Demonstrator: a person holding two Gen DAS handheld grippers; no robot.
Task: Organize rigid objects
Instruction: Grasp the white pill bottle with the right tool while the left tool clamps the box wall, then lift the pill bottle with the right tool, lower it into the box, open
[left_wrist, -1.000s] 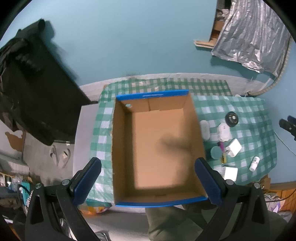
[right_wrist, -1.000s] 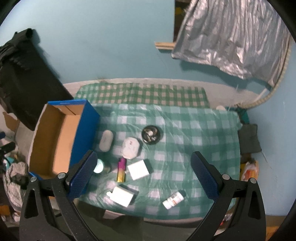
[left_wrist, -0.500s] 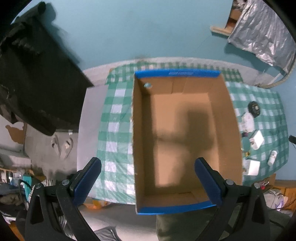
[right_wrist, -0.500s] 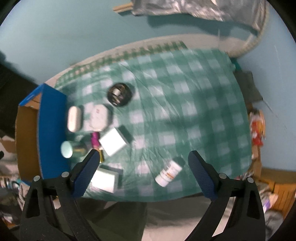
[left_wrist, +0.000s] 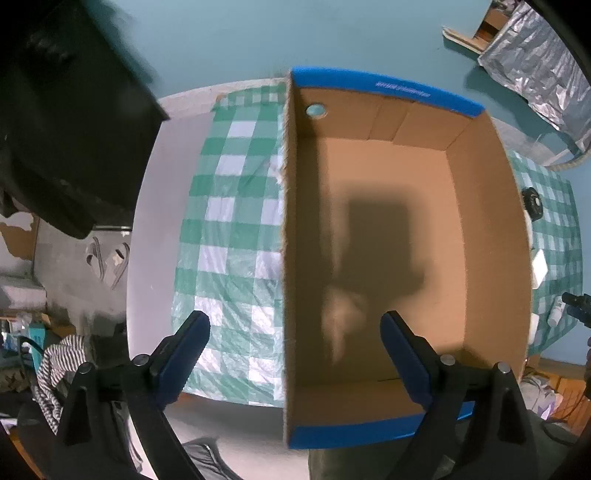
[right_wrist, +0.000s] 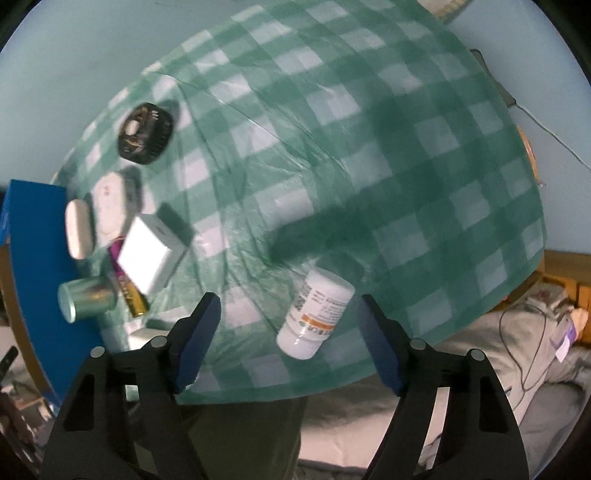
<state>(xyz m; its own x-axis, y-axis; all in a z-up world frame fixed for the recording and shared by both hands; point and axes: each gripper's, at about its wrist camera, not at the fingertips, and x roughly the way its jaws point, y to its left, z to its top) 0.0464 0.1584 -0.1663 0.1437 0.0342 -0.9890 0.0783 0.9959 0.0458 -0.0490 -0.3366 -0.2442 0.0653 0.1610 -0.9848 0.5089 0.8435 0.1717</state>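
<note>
So right now the right gripper is hanging over the white pill bottle, which lies on its side on the green checked tablecloth, near the table's front edge. Its jaws have just been closing in but they're clear of the bottle, with visible gap on both sides, so nothing is held yet. The bottle sits between the fingers, closer to the right-hand one.

If I were doing this step I'd shift a touch so the bottle is centred, and square the pads across the round body rather than the cap end, since a cylinder on its side will roll or squirt out if pinched off-centre. Come down low enough that the pads land on the widest part, then squeeze gently.

The left gripper is wide, holding nothing, and straddles the left wall of the empty cardboard box, one finger inside and one out. Looks like it could steady the box.

Other stuff (white flat box, teal cylinder, black round thing) is bunched by the box's blue side, well apart from the bottle, so no crowding there
</note>
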